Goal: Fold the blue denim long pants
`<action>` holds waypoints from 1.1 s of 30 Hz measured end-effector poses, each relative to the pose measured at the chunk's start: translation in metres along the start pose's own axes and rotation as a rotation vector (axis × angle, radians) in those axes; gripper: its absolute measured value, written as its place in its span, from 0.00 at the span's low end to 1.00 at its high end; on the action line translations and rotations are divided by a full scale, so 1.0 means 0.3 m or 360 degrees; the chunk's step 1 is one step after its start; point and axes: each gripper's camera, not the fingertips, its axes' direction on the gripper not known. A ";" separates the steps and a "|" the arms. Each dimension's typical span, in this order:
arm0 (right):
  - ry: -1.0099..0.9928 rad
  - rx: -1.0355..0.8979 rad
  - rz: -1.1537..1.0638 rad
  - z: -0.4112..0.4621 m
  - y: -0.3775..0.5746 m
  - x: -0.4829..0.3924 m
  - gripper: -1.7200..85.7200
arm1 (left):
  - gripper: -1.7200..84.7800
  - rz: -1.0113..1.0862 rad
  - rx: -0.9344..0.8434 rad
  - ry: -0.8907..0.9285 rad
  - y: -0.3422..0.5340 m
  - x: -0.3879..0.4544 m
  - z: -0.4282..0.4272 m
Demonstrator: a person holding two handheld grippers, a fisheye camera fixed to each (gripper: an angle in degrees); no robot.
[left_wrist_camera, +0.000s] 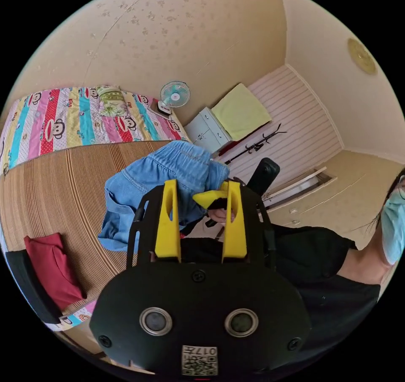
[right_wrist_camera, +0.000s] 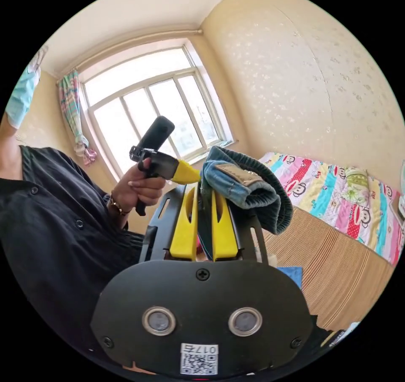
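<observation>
right gripper (right_wrist_camera: pixel 203 207) clenched on the pants (right_wrist_camera: pixel 242 188) waistband, lifted off the bed (right_wrist_camera: pixel 337 268), likely to shake them flat; left gripper (left_wrist_camera: pixel 201 211) spread, empty.

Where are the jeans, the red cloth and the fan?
jeans (left_wrist_camera: pixel 168 166), left gripper view, on the bunched denim above the jaws.
red cloth (left_wrist_camera: pixel 52 268), left gripper view, middle of the folded piece.
fan (left_wrist_camera: pixel 175 93), left gripper view, on its round grille.
</observation>
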 end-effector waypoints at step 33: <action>-0.0168 0.0439 0.0012 -0.156 -0.127 -0.082 0.05 | 0.06 0.0468 0.0324 -0.0045 0.381 0.494 -0.531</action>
